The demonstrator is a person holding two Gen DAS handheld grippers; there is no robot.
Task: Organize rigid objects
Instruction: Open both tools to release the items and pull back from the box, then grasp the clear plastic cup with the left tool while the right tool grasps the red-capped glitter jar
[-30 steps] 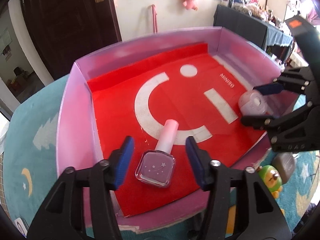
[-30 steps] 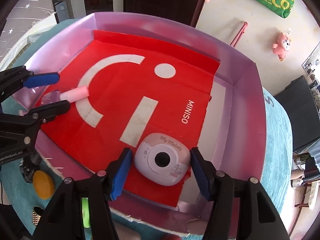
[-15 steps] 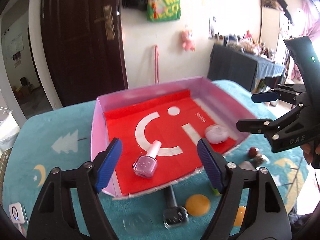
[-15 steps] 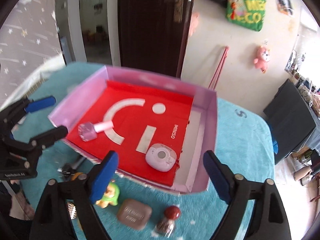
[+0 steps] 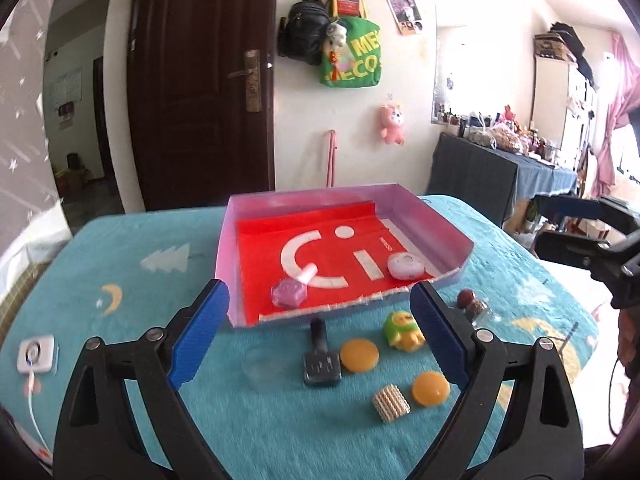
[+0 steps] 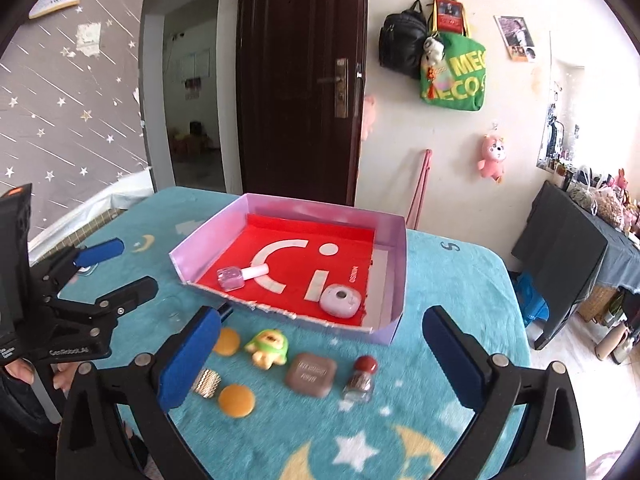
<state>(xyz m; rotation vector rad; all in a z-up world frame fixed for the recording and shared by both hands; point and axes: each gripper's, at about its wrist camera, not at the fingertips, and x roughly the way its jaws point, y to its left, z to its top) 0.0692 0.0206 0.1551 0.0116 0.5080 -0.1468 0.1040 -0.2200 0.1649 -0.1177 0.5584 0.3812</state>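
Both the left gripper and right gripper hang spread wide and empty above the loose items on the teal cloth, while the nail polish bottle lies in the pink tray; risk: the small glass jar tipping under an off-centre pinch.
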